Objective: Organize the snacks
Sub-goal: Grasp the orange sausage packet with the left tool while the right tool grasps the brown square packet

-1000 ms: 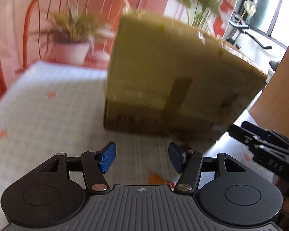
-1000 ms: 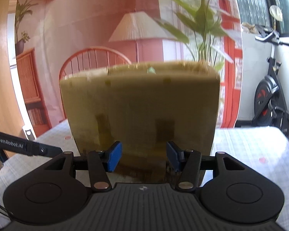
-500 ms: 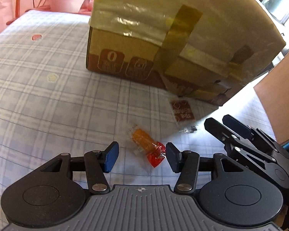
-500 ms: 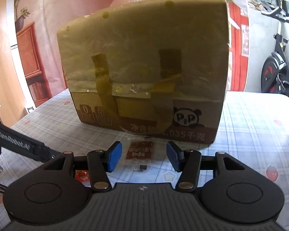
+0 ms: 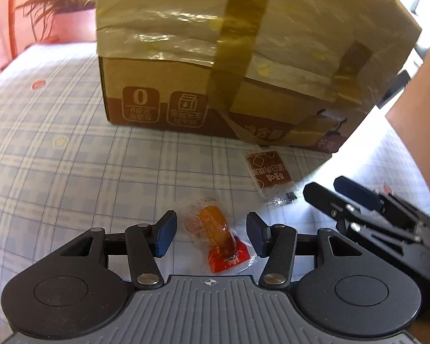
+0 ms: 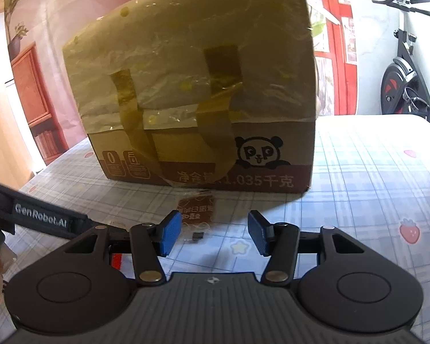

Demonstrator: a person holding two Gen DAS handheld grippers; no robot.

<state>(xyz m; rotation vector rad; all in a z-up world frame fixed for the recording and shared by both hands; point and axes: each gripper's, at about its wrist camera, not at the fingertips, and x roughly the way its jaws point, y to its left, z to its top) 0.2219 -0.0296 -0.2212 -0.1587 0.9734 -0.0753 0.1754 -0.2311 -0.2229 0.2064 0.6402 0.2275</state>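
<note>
Two snack packets lie on my checked counter (image 5: 71, 154) before the taped box (image 5: 243, 57): only my left view shows the orange candy (image 5: 215, 229) between my left tool (image 5: 209, 233)'s spread pads, untouched after narrowing, while my right tool (image 6: 213, 233), also spread, tilts toward the brown sachet (image 6: 196, 207).

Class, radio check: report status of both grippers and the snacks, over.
Left gripper open, jaws just narrowed, straddling orange snack, pads clear. Right gripper open, empty, facing brown packet. Taped cardboard box behind; nothing blocking.
</note>
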